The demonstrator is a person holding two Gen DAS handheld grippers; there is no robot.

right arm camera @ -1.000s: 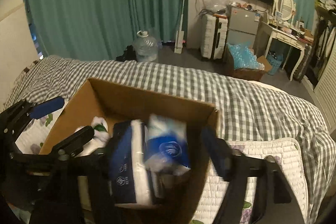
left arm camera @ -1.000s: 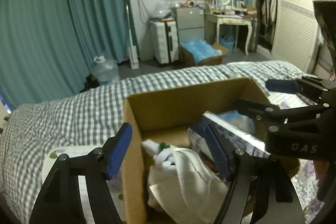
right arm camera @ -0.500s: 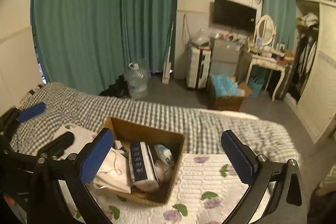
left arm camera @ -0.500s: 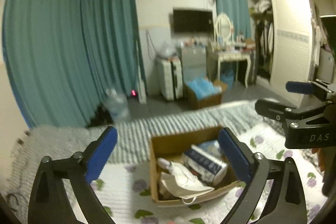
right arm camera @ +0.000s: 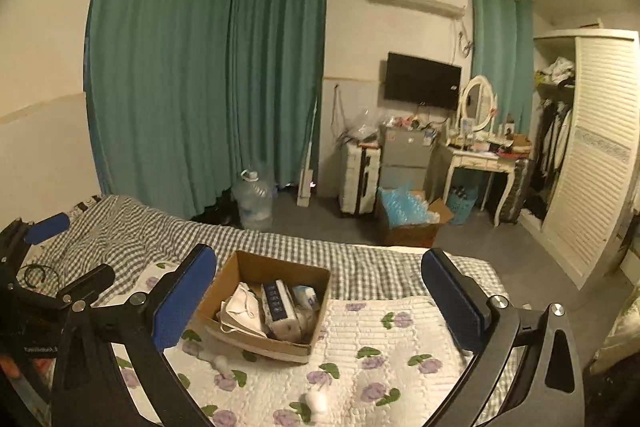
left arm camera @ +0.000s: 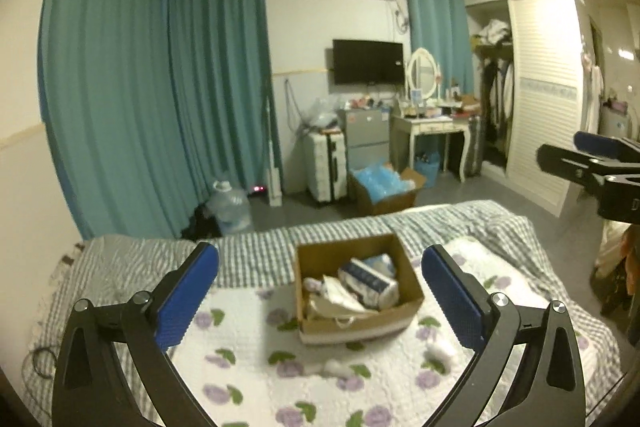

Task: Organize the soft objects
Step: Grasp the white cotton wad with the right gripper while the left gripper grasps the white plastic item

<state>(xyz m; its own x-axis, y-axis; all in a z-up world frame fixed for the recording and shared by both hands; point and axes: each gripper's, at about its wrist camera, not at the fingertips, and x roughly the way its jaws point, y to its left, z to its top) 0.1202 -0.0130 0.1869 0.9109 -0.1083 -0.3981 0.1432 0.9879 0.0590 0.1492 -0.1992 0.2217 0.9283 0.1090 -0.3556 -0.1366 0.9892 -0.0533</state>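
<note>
A brown cardboard box [left arm camera: 404,267] sits on the flowered quilt [left arm camera: 248,379] of the bed; it also shows in the right wrist view [right arm camera: 248,269]. Inside lie white face masks [right arm camera: 240,307], a blue-and-white tissue pack [right arm camera: 278,307] and smaller soft packs [left arm camera: 380,263]. My left gripper [left arm camera: 320,301] is open and empty, held high above and in front of the box. My right gripper [right arm camera: 318,301] is open and empty, likewise well back from the box. Small white cotton tufts [left arm camera: 334,367] [right arm camera: 316,401] lie loose on the quilt.
A checked blanket [right arm camera: 280,247] covers the bed's far part. Beyond stand teal curtains [left arm camera: 160,107], a water jug [right arm camera: 254,197], a suitcase [left arm camera: 326,163], a floor box of blue bags [left arm camera: 384,187], a dressing table [right arm camera: 480,155] and a wardrobe [left arm camera: 540,99]. A black cable [right arm camera: 38,275] lies left.
Both grippers have pulled far up and back from the box. The right gripper has let go of the tissue pack, which now lies in the box. Both jaws stand wide.
</note>
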